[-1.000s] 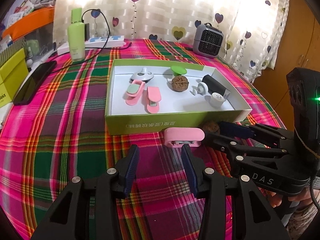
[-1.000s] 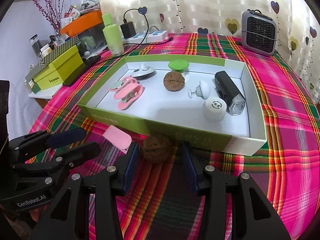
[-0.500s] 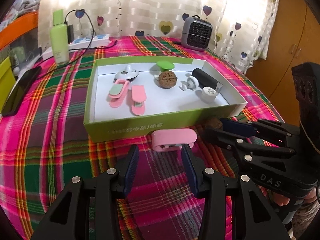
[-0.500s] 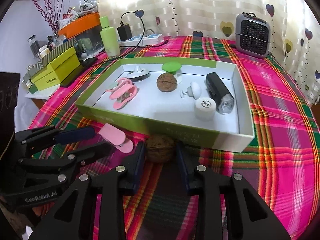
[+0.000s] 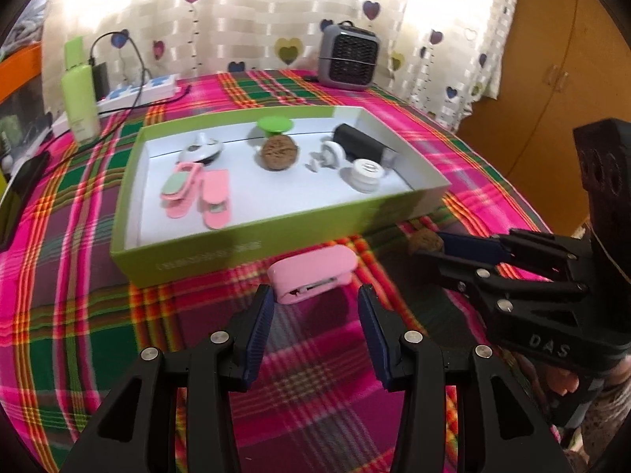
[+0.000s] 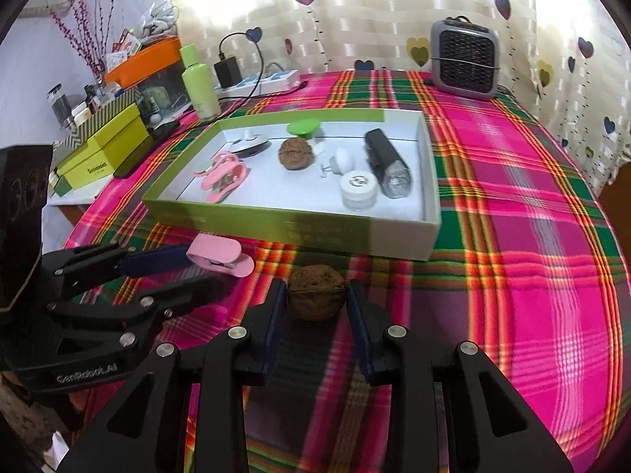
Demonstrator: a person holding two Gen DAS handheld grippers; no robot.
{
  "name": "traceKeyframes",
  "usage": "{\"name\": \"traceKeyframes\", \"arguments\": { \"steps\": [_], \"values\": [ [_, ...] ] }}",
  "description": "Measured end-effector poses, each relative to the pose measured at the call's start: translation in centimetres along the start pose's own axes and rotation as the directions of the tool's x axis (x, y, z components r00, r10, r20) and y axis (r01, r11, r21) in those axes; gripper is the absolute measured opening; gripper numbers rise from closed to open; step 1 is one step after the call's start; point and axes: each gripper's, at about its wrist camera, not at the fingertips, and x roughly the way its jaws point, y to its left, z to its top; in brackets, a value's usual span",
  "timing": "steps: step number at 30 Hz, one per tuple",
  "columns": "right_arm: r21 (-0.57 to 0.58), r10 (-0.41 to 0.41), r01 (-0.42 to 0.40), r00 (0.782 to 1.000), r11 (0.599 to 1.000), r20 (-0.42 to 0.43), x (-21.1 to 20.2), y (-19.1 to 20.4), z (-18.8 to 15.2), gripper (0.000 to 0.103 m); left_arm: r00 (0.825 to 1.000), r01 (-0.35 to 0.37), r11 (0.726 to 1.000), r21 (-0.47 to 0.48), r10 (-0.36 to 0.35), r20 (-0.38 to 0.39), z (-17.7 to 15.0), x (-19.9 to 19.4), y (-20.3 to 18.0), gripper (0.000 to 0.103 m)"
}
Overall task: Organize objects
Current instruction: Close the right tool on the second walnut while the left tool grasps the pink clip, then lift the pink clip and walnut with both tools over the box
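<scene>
Strong daylight comes through the heart-printed curtain point(image 6: 394, 8) far ahead of both grippers and blows its upper folds out to plain white. The plaid tablecloth point(image 6: 532, 236) is vivid and evenly lit, dimmer close under the fingers, where soft shadows fall toward the camera. Both fisheye views bend straight lines: the green box's rim point(image 5: 276, 236) bows, and the corners go black. The left wrist view is smeared by motion blur, worst on the box lettering and cloth stripes; the right wrist view is sharper, softening toward its edges.
</scene>
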Motion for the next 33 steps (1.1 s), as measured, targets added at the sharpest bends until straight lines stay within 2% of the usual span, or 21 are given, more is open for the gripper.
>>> {"name": "traceKeyframes", "arguments": {
  "steps": [9,12,19,33],
  "values": [
    [0.032,-0.006,0.006,1.0,0.999,0.002,-0.5,-1.2,-0.4,0.033,0.997,0.071,0.997,0.041,-0.071,-0.002,-0.4,-0.7,-2.2,0.043],
    [0.029,0.0,0.0,1.0,1.0,-0.001,-0.4,-1.2,-0.5,0.033,0.998,0.051,0.998,0.041,-0.052,0.023,-0.3,-1.1,-2.0,0.043],
    [0.023,0.01,-0.01,1.0,1.0,-0.008,-0.3,-1.0,-0.6,0.033,1.0,-0.025,0.999,0.042,0.025,0.008,0.4,0.2,-1.0,0.043],
    [0.03,0.013,-0.012,1.0,0.999,-0.019,0.0,-1.1,-0.7,0.033,1.0,-0.014,0.999,0.042,0.015,-0.017,1.0,1.6,-1.2,0.042]
  ]
}}
